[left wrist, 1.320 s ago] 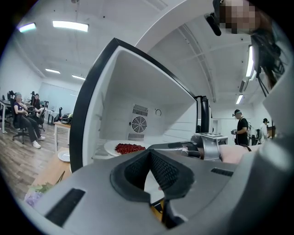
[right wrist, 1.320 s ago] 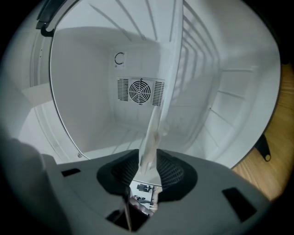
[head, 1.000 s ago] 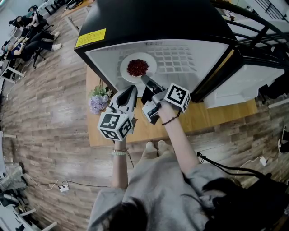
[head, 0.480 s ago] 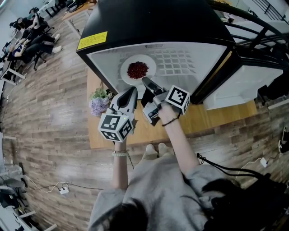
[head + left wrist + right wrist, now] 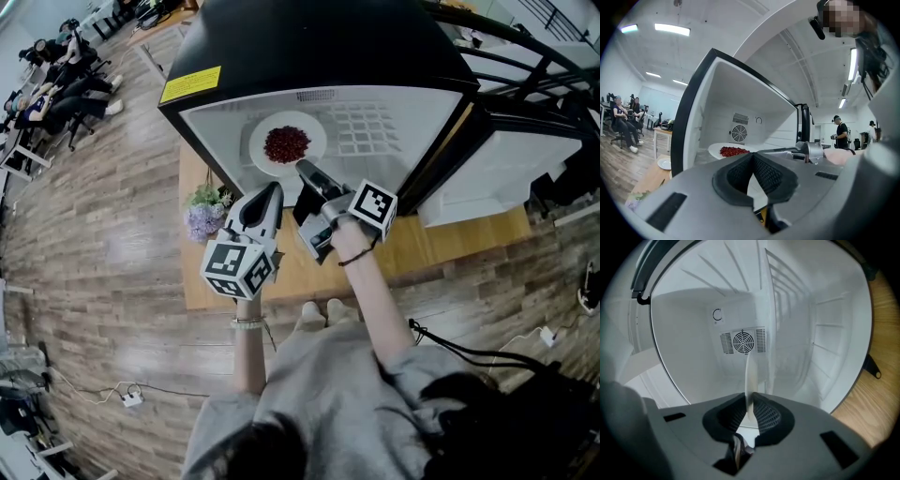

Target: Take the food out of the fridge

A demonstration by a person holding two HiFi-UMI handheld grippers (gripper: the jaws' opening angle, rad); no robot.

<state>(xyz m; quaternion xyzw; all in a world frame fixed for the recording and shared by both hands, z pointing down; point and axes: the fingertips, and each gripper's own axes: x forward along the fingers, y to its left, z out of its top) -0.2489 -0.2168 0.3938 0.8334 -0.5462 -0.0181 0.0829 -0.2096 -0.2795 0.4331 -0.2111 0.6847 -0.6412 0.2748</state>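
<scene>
The right gripper (image 5: 749,405) reaches into the open mini fridge (image 5: 319,37), and its jaws have just been closing on the near rim of the white plate (image 5: 262,153), which stands edge-on between the pads. The heap of red food (image 5: 287,142) lies on that plate just beyond the right gripper's tips, on the fridge floor. The left gripper (image 5: 753,157) hangs just outside the fridge opening, close beside the right one, with its jaws pressed together on nothing. Beside the left gripper, a small bunch of purple flowers (image 5: 205,210) sits on the wooden table (image 5: 450,239) under the fridge.
</scene>
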